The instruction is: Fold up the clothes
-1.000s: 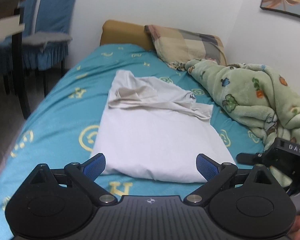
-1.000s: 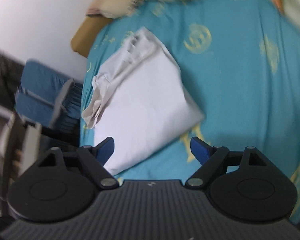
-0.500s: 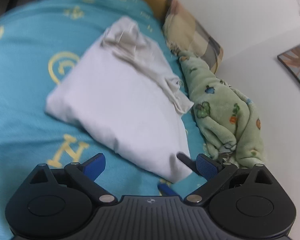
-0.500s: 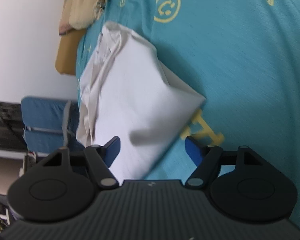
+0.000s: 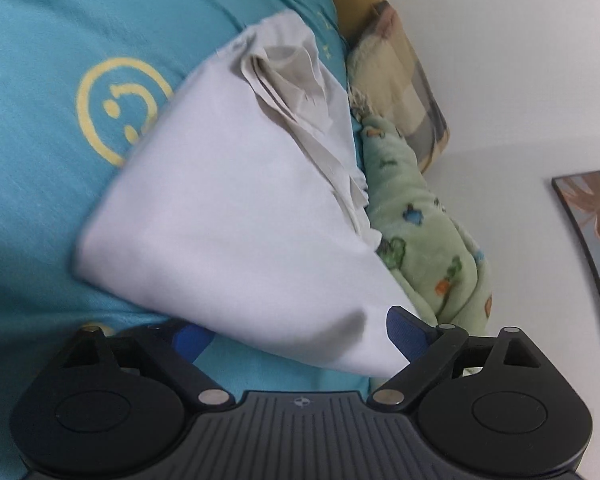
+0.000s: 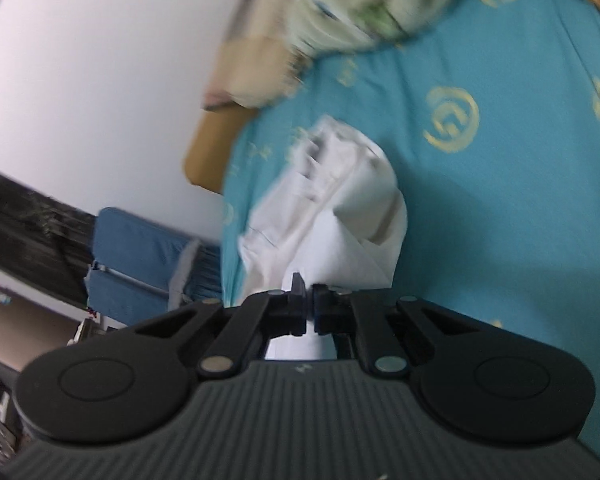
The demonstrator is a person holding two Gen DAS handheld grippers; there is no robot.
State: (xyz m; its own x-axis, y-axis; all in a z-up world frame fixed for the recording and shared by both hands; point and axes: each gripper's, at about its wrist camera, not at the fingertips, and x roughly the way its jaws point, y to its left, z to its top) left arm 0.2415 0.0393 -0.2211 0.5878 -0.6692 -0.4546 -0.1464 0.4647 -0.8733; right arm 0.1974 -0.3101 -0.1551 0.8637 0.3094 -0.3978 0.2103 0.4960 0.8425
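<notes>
Your right gripper (image 6: 306,304) is clamped on the white garment (image 6: 340,220); your left gripper (image 5: 296,334) straddles its near corner, jaws closing, pads not pressing. No readable writing.

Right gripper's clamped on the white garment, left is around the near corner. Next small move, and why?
Probably finish closing the left gripper on the corner. Its jaws are closing, with the white garment's near corner between the fingers but not yet pinched. The right gripper is already shut on the garment's other end, so a second hold would let both hands lift and fold it.
</notes>
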